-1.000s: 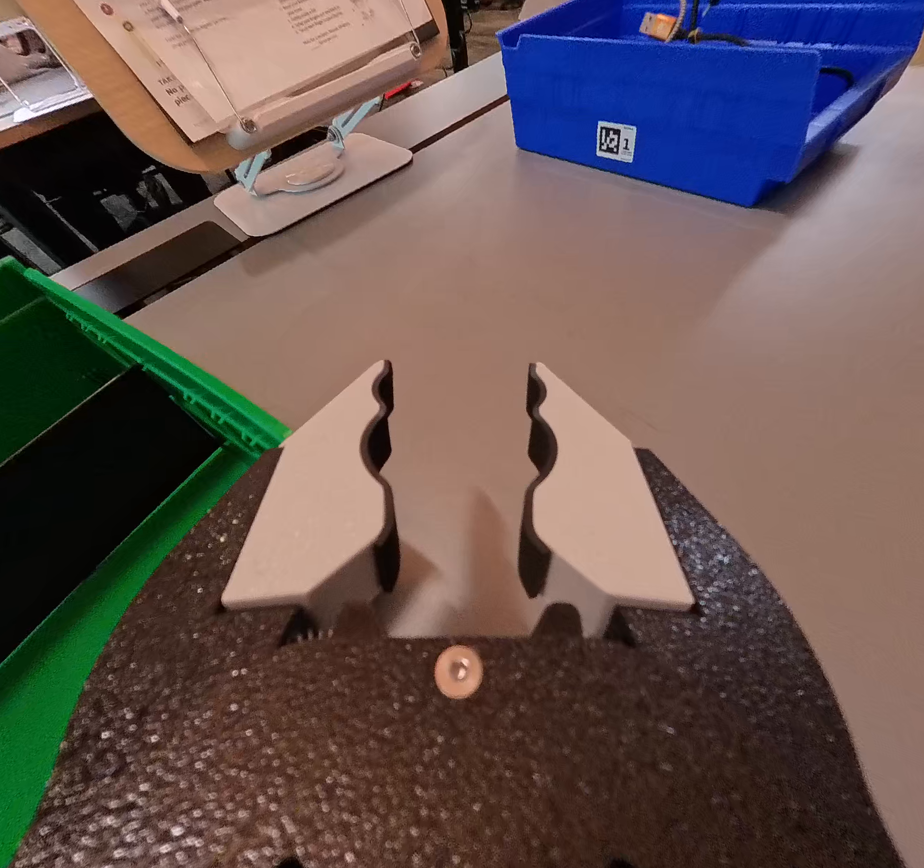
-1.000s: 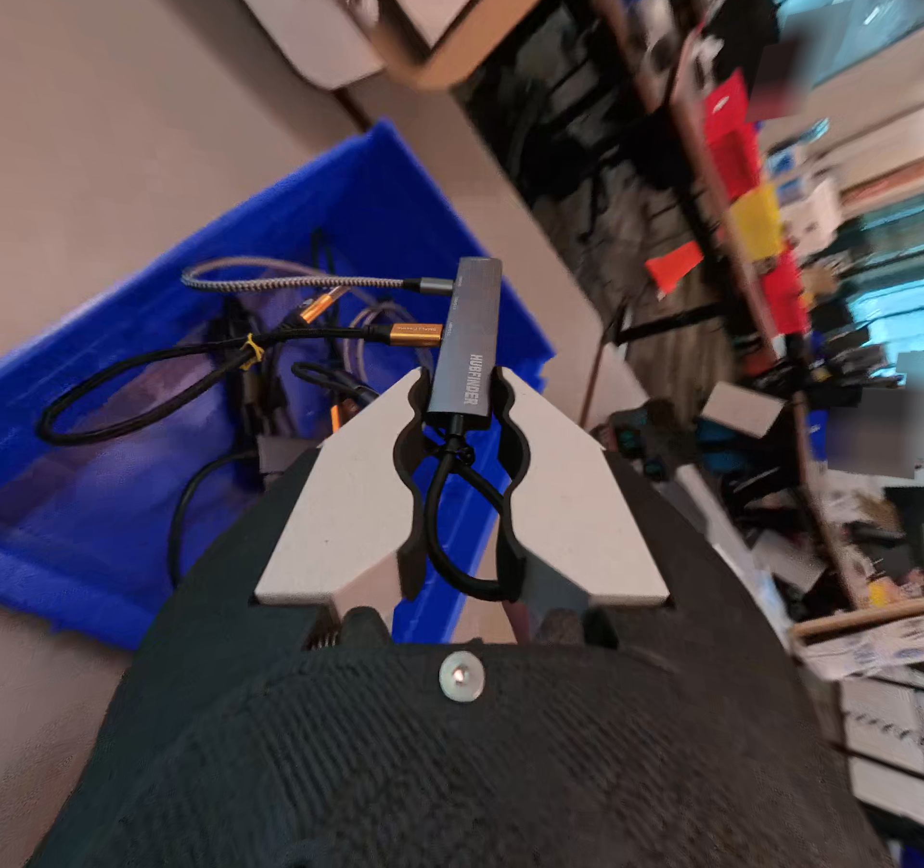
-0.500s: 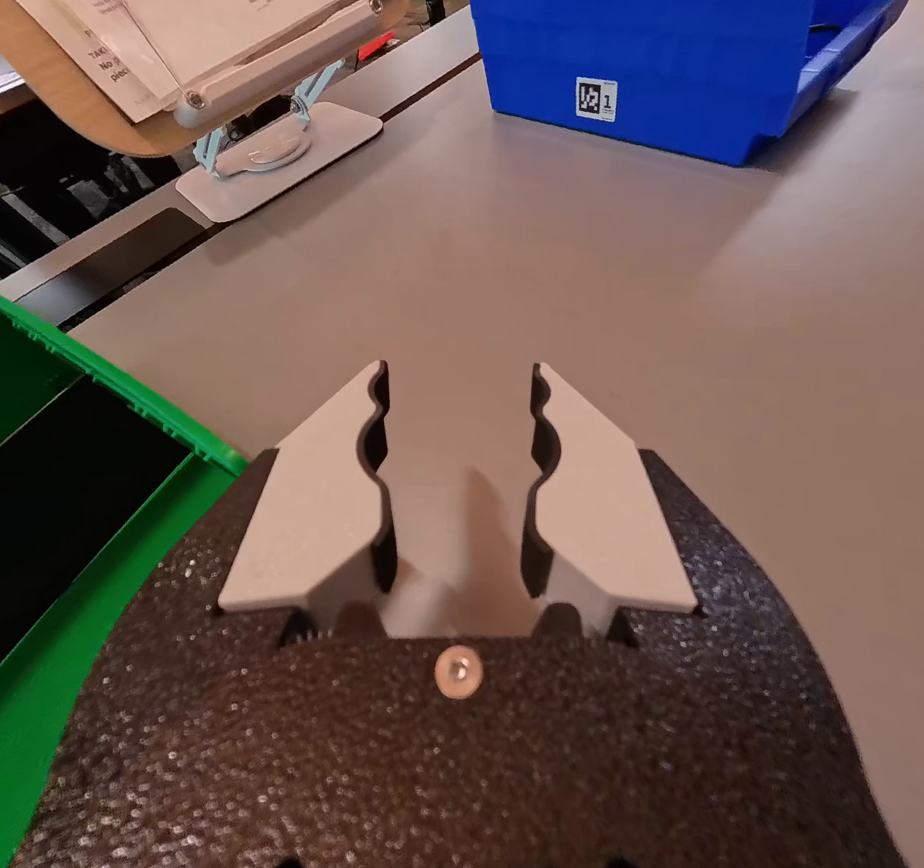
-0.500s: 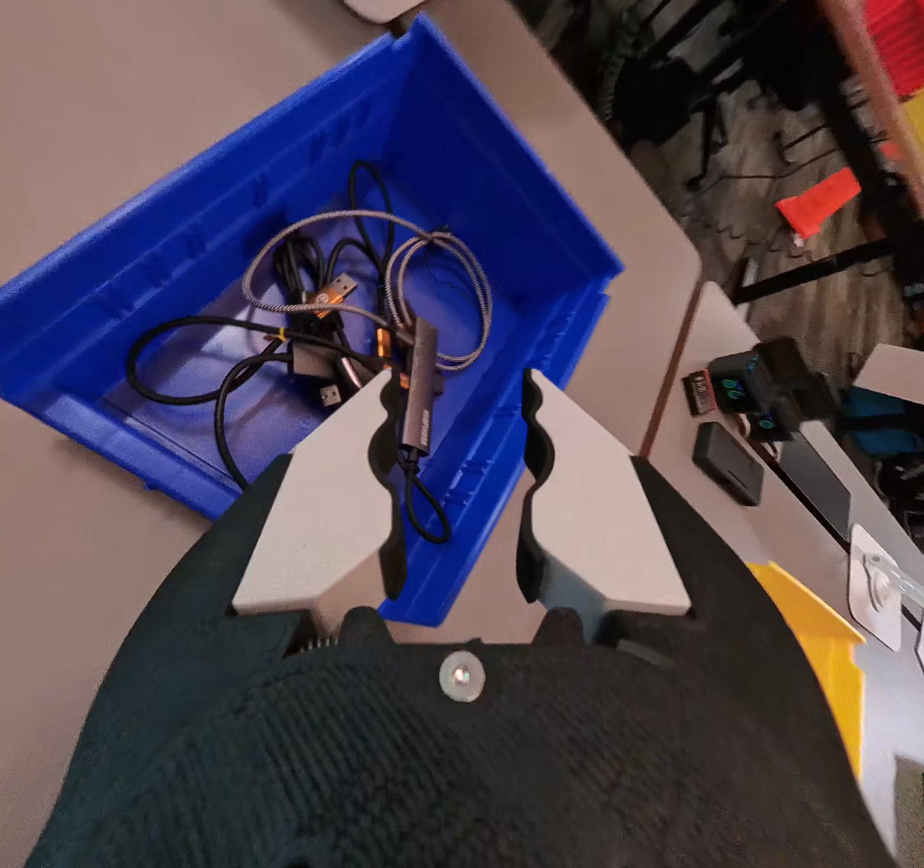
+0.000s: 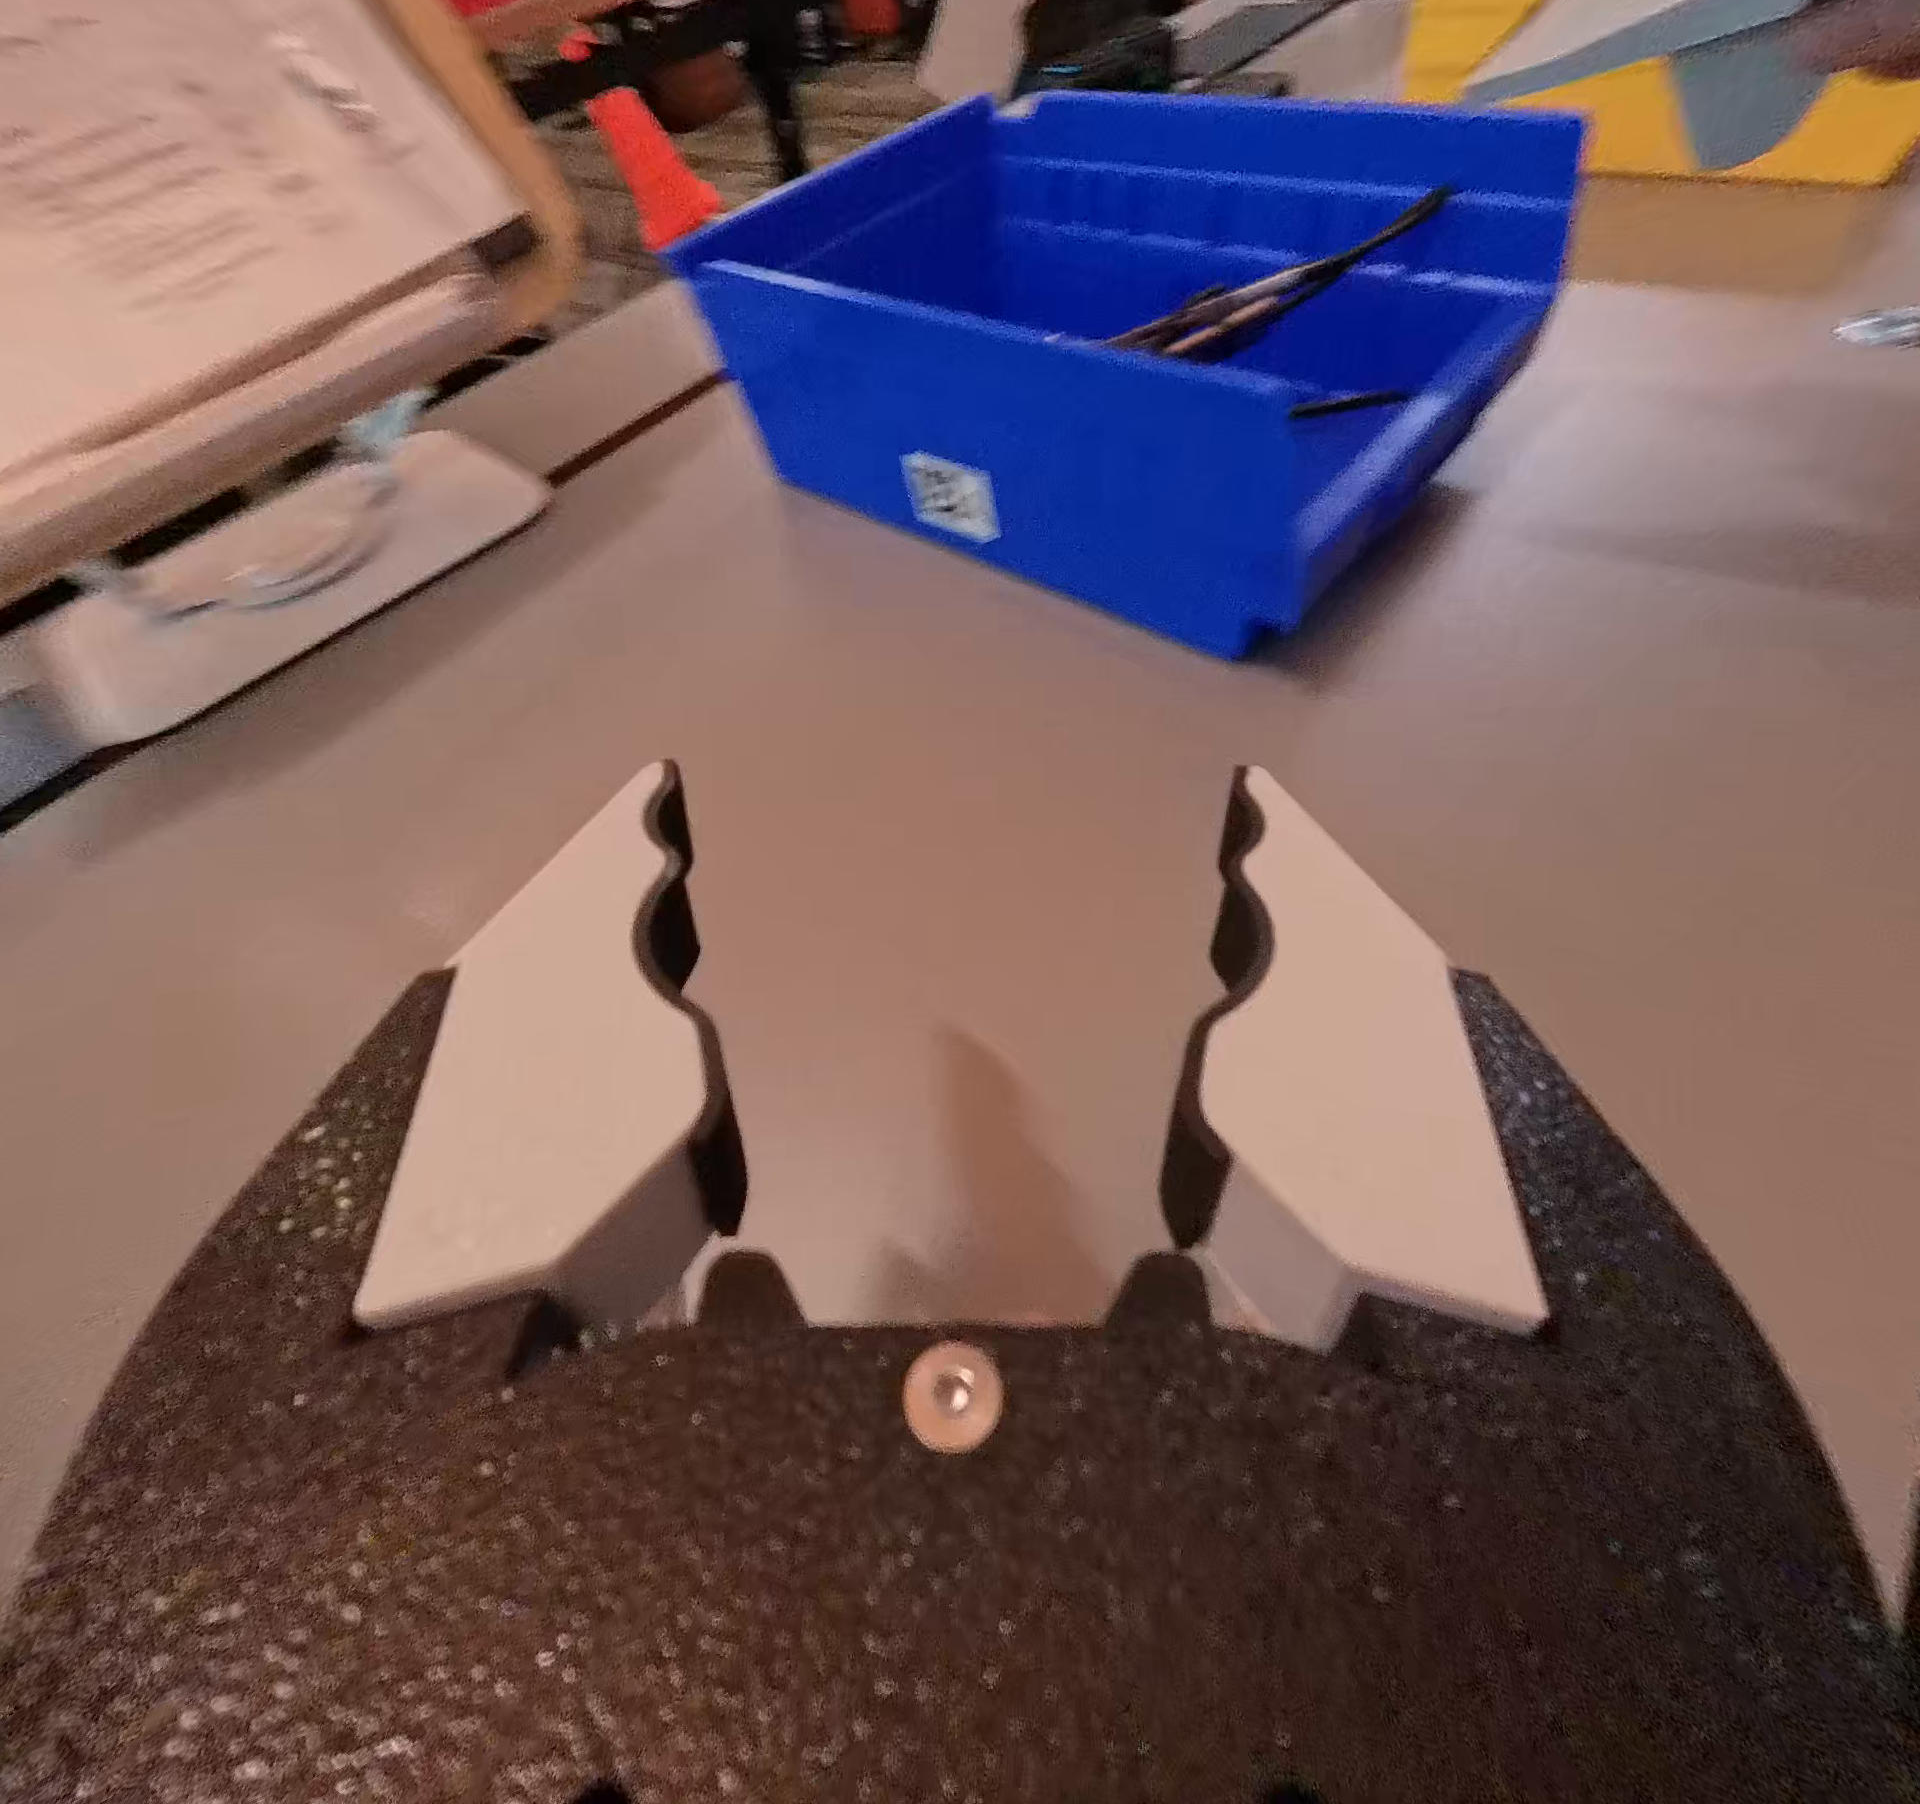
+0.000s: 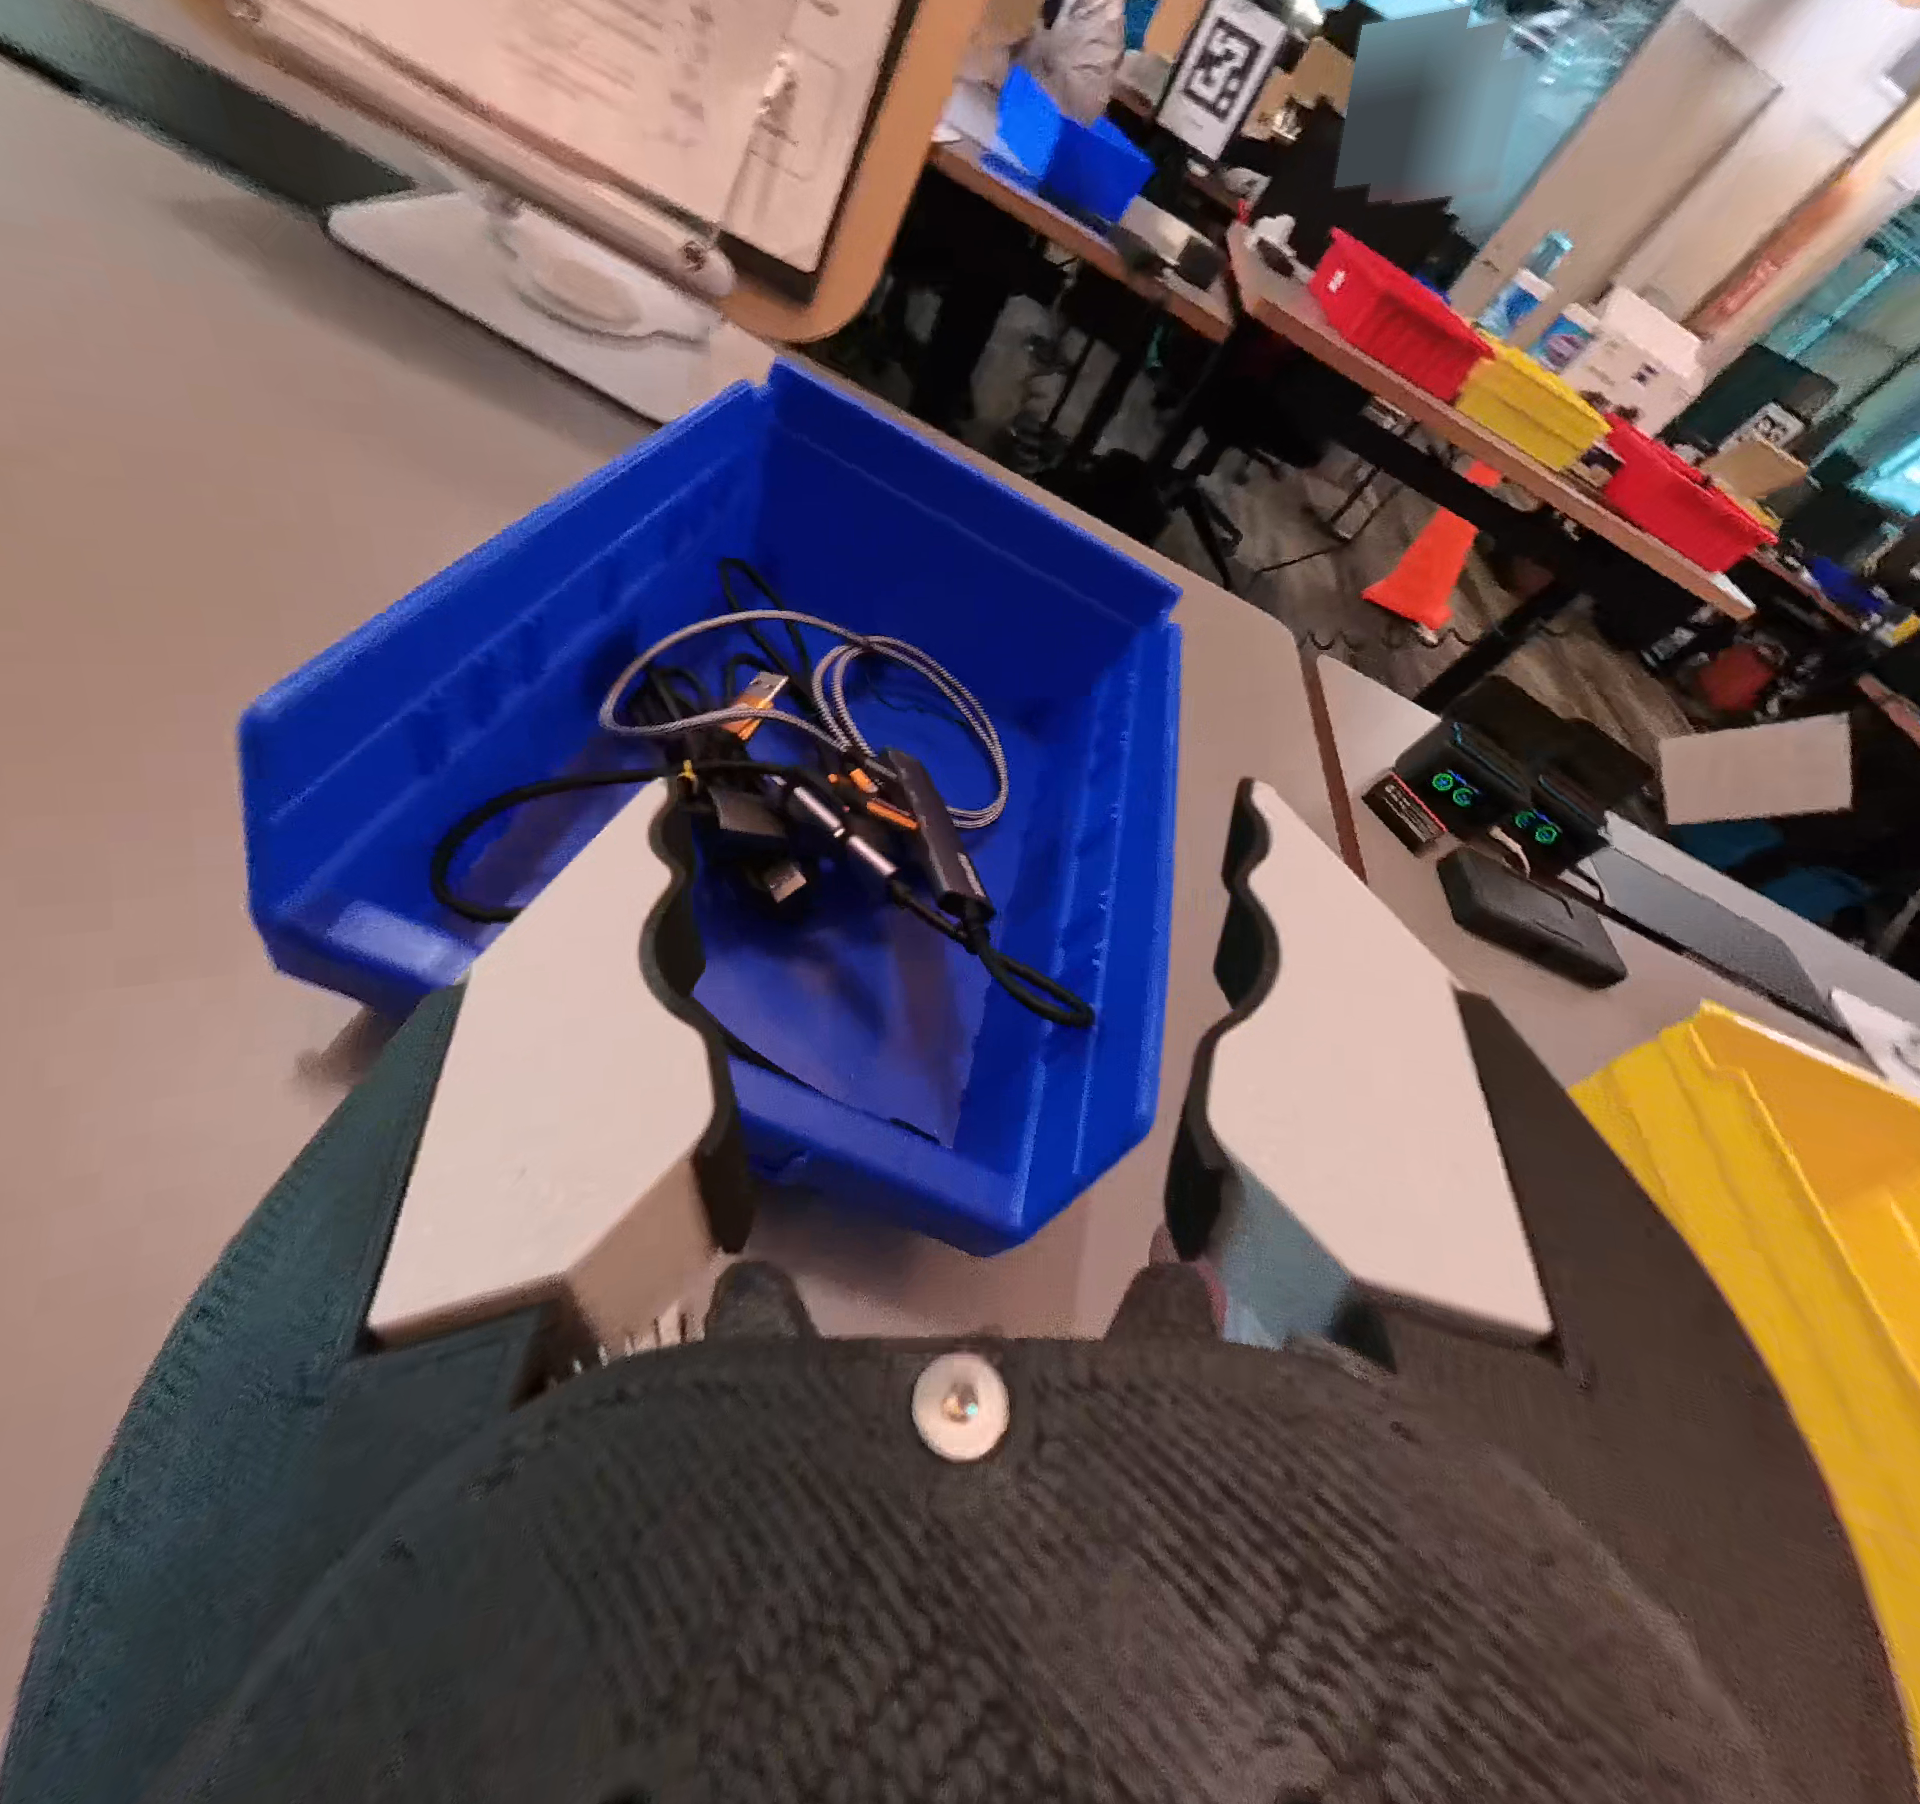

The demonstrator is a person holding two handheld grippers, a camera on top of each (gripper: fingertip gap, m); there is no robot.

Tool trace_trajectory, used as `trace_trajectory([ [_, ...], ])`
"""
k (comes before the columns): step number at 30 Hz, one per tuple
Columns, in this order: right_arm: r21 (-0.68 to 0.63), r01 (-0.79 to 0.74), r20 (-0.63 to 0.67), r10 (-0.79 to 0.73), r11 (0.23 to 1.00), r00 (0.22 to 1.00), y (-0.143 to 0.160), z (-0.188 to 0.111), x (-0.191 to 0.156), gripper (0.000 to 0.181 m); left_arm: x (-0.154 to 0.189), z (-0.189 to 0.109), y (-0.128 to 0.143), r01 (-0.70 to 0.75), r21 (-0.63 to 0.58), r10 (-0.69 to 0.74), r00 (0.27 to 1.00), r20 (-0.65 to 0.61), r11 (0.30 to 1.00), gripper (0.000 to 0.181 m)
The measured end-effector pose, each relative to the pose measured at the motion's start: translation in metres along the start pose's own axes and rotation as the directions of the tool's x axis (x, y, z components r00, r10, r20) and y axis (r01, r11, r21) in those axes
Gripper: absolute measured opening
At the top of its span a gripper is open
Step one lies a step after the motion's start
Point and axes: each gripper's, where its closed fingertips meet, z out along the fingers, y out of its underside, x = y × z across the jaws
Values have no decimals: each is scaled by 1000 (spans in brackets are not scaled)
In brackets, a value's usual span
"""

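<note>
The right tool [image 6: 956, 798] hangs above the near corner of the open blue plastic bin [image 6: 468, 715]. Its two grey fingers stand wide apart and there is nothing between them. One second ago this tool was clamped on the slim dark-grey metal hub [image 6: 935, 845] and carried it in the air. Now the hub lies on the floor of the bin, just ahead of the fingertips and a little below them, and its short black lead makes a loop toward the tool. The hub lies against a heap of cables: a grey braided cable [image 6: 914, 674] coiled beyond it, and a black cable [image 6: 457, 850] that curves behind the left finger. Some plugs with orange ends are mixed in the heap. So the right tool has let go and it touches nothing in the bin. To its right the rim of a yellow plastic bin [image 6: 1766, 1235] is near. Far ahead on the left a tilted wooden document stand [image 6: 571, 40] is on the grey-brown bench [image 6: 156, 611]. The left tool [image 5: 956, 788] is also spread open and empty, low over the bare bench [image 5: 1558, 767]. The blue bin [image 5: 1039, 424] is well apart from it, ahead and a little to the right, and only some dark cable ends show over the bin's wall. Its fingers are now spread wider than before.
</note>
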Motion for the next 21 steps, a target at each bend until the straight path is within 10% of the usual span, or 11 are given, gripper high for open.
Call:
trace_trajectory([
  [11,120,-233,-169,251,965,953,7,-31,68,101,60,136,-49,227,-49,-225,974,40,973,116],
  [21,140,-235,-118,252,962,961,-3,-22,55,95,36,142,-30,58,-99,-47,993,109,993,35],
])
